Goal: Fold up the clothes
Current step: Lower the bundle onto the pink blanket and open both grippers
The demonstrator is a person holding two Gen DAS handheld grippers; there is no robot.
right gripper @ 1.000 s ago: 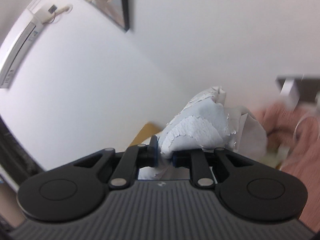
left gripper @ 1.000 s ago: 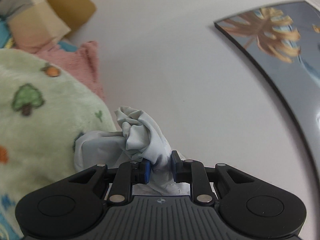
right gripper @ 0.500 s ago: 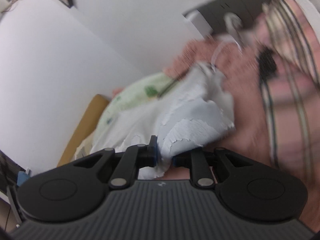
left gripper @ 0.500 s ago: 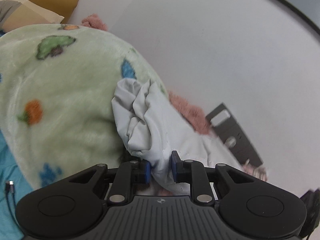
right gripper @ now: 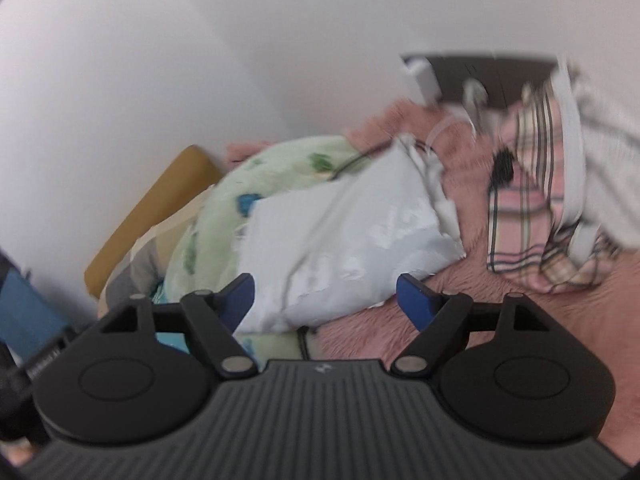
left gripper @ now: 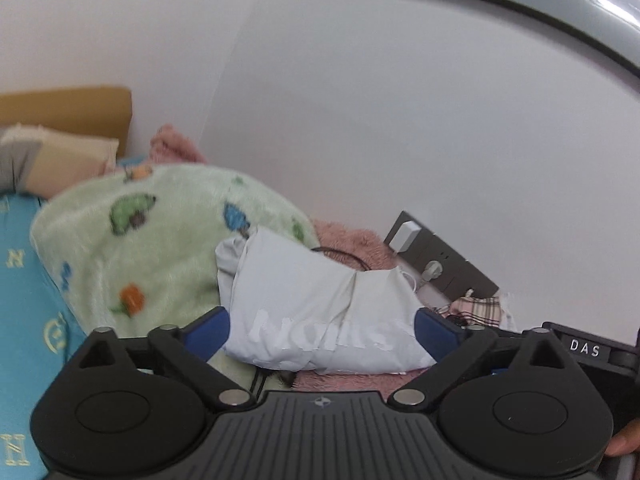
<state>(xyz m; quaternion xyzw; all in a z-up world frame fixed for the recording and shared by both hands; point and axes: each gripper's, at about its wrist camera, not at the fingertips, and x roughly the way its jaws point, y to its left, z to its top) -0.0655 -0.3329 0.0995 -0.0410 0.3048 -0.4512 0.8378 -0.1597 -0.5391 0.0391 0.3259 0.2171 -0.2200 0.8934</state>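
A folded pale grey-blue garment [left gripper: 320,300] with cracked white lettering lies on the bedding, half on a green fleece blanket [left gripper: 152,240] and half on a pink fuzzy blanket [left gripper: 352,240]. My left gripper [left gripper: 320,334] hangs just in front of it. Its jaws are opening wide, and the blue pads stand at the garment's two ends without pressing on it. The right wrist view shows the same garment [right gripper: 340,240]. Here my right gripper [right gripper: 326,298] is close before it, jaws opening too, and its pads stay off the cloth.
A plaid pink cloth [right gripper: 528,232] lies to the right on the pink blanket [right gripper: 460,300]. A grey socket panel [left gripper: 440,258] with a plug sits on the white wall behind. A black cable [left gripper: 340,254] runs under the garment. A mustard headboard [left gripper: 64,108] and a blue sheet [left gripper: 20,280] are left.
Both grippers carried the bunched garment over the blankets, lowered it and let go. Their jaws went from shut on the cloth to wide open. The garment now rests on the bedding.
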